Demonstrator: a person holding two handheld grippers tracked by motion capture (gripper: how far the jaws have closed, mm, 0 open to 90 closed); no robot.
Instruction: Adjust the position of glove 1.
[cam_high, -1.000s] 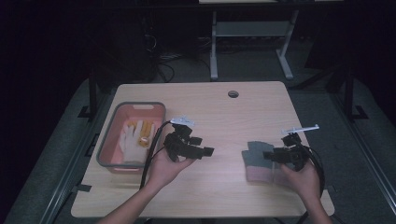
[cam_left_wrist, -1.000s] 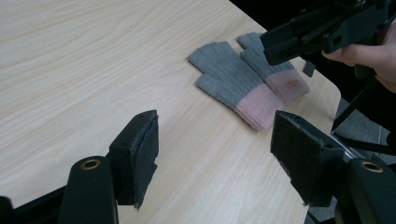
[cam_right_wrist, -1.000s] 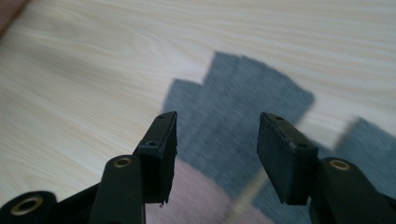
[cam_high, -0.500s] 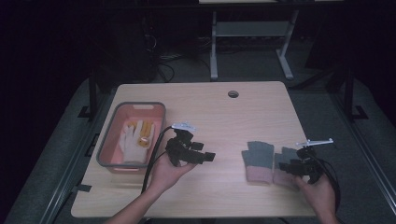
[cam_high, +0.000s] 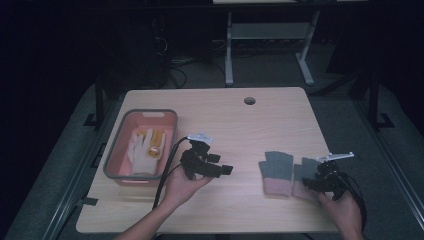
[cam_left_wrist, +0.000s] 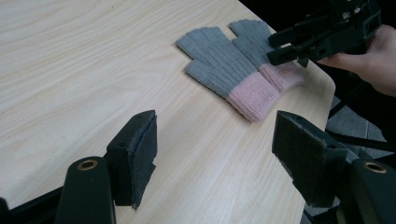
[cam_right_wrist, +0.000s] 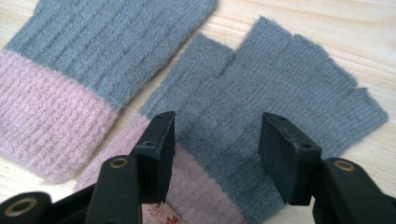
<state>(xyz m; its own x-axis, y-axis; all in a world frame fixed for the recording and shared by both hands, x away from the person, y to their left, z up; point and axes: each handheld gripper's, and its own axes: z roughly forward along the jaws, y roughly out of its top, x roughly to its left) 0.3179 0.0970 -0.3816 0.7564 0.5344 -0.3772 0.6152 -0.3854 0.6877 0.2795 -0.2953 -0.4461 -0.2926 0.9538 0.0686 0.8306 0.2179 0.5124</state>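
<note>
Two grey knit gloves with pink cuffs lie flat side by side near the table's right front. One glove (cam_high: 276, 171) (cam_left_wrist: 224, 74) (cam_right_wrist: 88, 51) is free. Over the other glove (cam_high: 303, 170) (cam_right_wrist: 275, 102), low above its palm and cuff, hangs my right gripper (cam_high: 311, 183) (cam_right_wrist: 215, 144), open, jaws on either side with nothing pinched; it appears as the right gripper (cam_left_wrist: 322, 32) in the left gripper view. My left gripper (cam_high: 224, 170) (cam_left_wrist: 219, 154) is open and empty over bare wood, pointing at the gloves from the left.
A pink tray with a grey rim (cam_high: 120, 150) stands at the left front, holding a white glove (cam_high: 140, 152) and an orange item (cam_high: 156, 140). A round cable hole (cam_high: 249, 100) is at the back. The right front table corner (cam_left_wrist: 327, 84) is close behind the gloves.
My right gripper has moved right and toward the near edge. The gloves, bunched together a second ago, now lie side by side. The left gripper has barely shifted.
</note>
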